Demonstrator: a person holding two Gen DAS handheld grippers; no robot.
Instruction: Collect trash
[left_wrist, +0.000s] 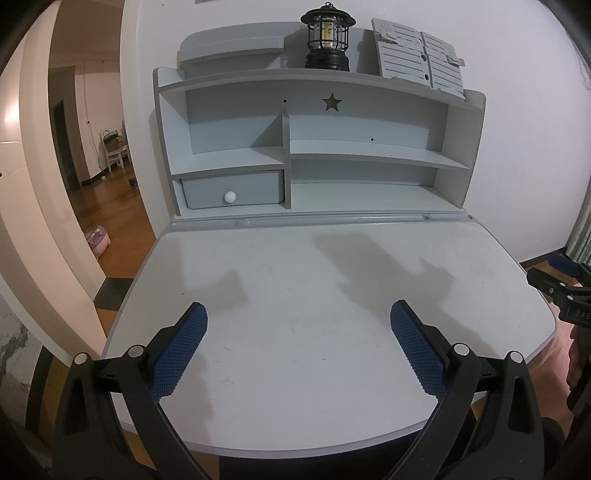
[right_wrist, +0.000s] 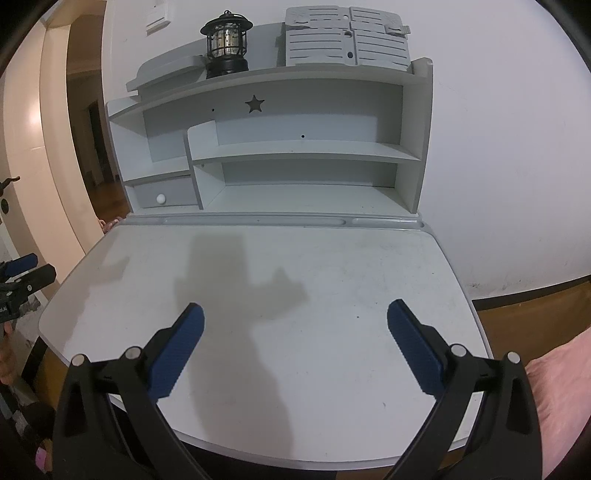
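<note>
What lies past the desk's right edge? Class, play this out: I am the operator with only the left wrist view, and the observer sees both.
Observer: A pink fabric surface lies beside the desk, at its right front corner.
Operator: Is the right hand-held gripper carrying anything?
Observer: No. The right hand-held gripper is open, with nothing between its fingers.
Operator: Anything on the wall above the shelf?
Observer: A white wall plate, up and left of the lantern.
</note>
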